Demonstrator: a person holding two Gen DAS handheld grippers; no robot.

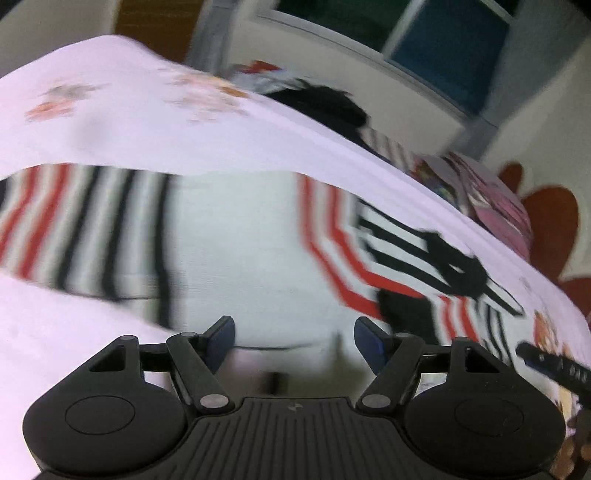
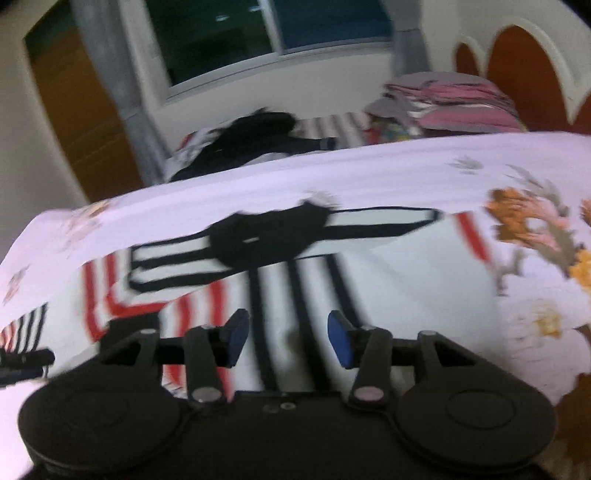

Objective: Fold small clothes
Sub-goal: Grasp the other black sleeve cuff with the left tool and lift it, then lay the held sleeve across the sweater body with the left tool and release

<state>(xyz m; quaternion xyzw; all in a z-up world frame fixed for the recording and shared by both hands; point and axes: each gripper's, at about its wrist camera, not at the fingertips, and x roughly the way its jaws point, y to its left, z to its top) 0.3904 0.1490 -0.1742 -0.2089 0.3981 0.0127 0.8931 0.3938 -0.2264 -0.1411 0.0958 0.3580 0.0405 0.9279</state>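
I see the striped top lying flat on the bed sheet. The top is white with red and black stripes. It has a black bit near the neck. The sheet is pale and has flowers printed on it.

My left gripper is just above the near edge of the striped top. Its two blue pads stand wide apart. Nothing is between them. I only see white cloth below the gap.

My right gripper is also over the striped top, above the part with three dark stripes. Its blue pads stand apart too, but not as wide as the left ones. No cloth is pinched there. I cannot tell if the tips touch the cloth, since both pictures are blurry.

In the left view, a bit of the right gripper pokes in at the right of the striped top. In the right view, a bit of the left gripper pokes in at the left of the striped top.

Behind the striped top, further up the bed, lies a dark heap of clothes. Next to that heap is a stack of folded pink and grey things. Behind the bed is a window in a pale wall.
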